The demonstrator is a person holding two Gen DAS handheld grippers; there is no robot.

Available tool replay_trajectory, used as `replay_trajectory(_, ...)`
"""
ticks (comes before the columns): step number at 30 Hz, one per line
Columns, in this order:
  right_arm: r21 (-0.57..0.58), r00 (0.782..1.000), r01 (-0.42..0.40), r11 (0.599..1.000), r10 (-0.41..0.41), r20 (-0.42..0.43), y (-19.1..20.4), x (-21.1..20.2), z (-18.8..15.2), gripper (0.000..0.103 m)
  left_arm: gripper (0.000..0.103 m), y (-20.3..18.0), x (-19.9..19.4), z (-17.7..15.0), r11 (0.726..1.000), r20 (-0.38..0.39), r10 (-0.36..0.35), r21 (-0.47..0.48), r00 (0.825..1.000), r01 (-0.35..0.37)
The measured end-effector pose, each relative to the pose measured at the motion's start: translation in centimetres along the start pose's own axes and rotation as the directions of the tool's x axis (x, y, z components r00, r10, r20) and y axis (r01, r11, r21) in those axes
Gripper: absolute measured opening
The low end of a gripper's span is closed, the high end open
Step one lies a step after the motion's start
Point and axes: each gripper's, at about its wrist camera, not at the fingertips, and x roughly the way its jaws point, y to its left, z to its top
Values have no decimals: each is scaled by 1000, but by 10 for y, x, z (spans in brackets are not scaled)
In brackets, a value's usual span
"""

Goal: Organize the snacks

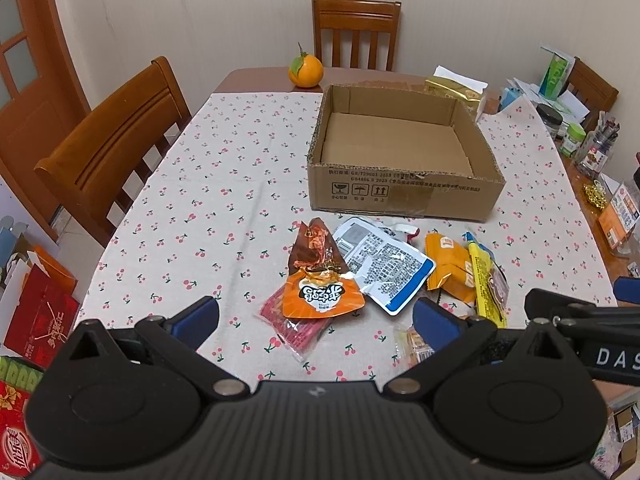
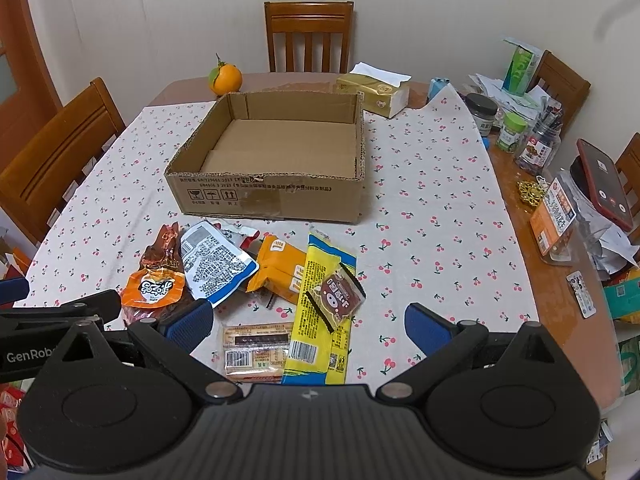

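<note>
Both grippers, left (image 1: 316, 314) and right (image 2: 308, 322), spread fingers above snacks; only right view shows the phone (image 2: 604, 184)

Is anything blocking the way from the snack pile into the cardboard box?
Nothing visible blocks it. Bare tablecloth lies between the snack pile and the cardboard box, which is open-topped and empty. Only its near wall must be cleared. Both hand-held grippers, left and right, are open above the pile.

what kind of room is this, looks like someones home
Most likely a home dining room: a table under a cherry-print cloth, wooden chairs around it, and household clutter such as a tissue box and jars along its edge.
</note>
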Motion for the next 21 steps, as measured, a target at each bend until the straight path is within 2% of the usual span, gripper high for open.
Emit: replay_trajectory(21, 34, 1000, 17, 999, -16, -20, -4, 21, 22, 103, 102, 1, 25, 24, 998, 10, -28, 60, 1000, 27)
